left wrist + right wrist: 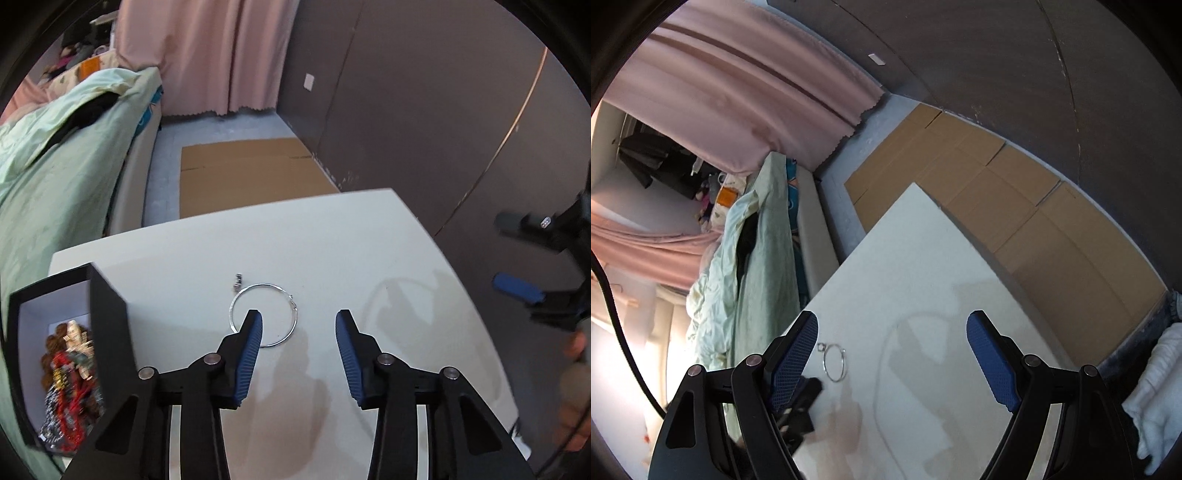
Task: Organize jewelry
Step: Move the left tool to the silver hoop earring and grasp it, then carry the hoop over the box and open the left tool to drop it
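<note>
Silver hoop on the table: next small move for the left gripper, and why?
Probably ease the left gripper forward and down so its fingers straddle the silver hoop's rim, then close. The jaws are open and empty, the hoop lies flat on the white table with only its near edge behind the left finger, and the black box beside it already holds jewelry.

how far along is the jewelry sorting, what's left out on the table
Mostly done: the black box already holds a heap of beads and chains. In hand: nothing; the left gripper is open just above the silver hoop, and the right gripper is open too. Left: that hoop and a small metal piece beside it on the white table.
</note>
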A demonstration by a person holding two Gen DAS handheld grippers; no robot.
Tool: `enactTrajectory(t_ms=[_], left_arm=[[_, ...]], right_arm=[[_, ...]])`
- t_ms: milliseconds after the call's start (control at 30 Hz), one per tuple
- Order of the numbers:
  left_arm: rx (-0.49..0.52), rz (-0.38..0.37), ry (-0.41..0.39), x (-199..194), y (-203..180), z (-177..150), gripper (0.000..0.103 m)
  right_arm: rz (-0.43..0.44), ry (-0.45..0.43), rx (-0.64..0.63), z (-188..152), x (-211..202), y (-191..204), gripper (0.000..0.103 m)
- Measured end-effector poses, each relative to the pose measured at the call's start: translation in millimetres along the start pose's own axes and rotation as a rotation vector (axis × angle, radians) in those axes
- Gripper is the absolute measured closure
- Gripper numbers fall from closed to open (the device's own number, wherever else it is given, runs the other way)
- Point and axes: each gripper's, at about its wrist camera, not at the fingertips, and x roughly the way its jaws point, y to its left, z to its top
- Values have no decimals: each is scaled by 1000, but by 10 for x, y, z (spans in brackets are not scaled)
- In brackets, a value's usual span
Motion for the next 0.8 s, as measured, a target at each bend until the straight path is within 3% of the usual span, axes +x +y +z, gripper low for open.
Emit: enactTrajectory(t_ms=[233, 367, 400, 467, 533, 667, 800], left_arm=[[48, 60, 73, 337, -98, -22, 64], [112, 132, 58, 365, -191, -52, 68], [111, 130, 54, 358, -187, -56, 71], [100, 129, 51, 340, -153, -54, 94], [74, 101, 57, 323, -98, -50, 101], [1, 36, 65, 263, 9, -67, 102], [-6, 27, 1, 30, 17, -51, 102]], right_arm=[[-19, 11, 5, 15, 20, -48, 19], [-16, 16, 3, 0, 21, -39, 19], [-16, 20, 2, -5, 25, -37, 19], [-17, 27, -1, -5, 37, -34, 19], [-17, 34, 1, -19, 34, -37, 19], [-18, 38, -3, -56, 8, -43, 19], [-30, 43, -11, -82, 5, -36, 19]])
